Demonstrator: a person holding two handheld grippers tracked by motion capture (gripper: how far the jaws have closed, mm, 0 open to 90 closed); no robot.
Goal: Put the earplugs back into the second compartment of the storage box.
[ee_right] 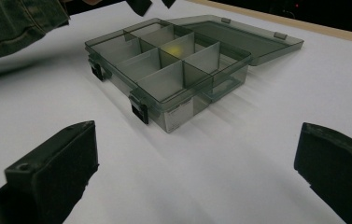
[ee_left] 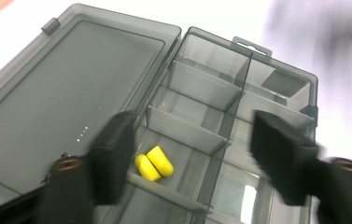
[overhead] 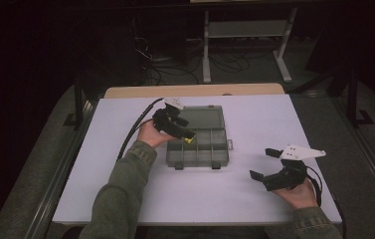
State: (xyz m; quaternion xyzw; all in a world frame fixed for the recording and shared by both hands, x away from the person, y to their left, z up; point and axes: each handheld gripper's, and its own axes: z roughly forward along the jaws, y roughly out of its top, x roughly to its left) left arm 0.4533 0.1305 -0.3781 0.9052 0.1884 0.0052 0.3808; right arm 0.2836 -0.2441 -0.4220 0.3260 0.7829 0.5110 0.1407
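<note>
R gripper (overhead: 263,164) rests on the table (overhead: 125,199), jaws wide, empty. L gripper (ee_left: 192,154) hovers over the open box (overhead: 223,149), jaws apart, empty. Two yellow plugs (ee_left: 154,163) lie side by side in one compartment, long axes prob. diagonal to the dividers.

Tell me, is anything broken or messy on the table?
Nothing stands out. The box sits flat on the table with its lid laid open. Two yellow earplugs lie side by side in one compartment, nothing spilled. The left tongs hang open above them.
</note>
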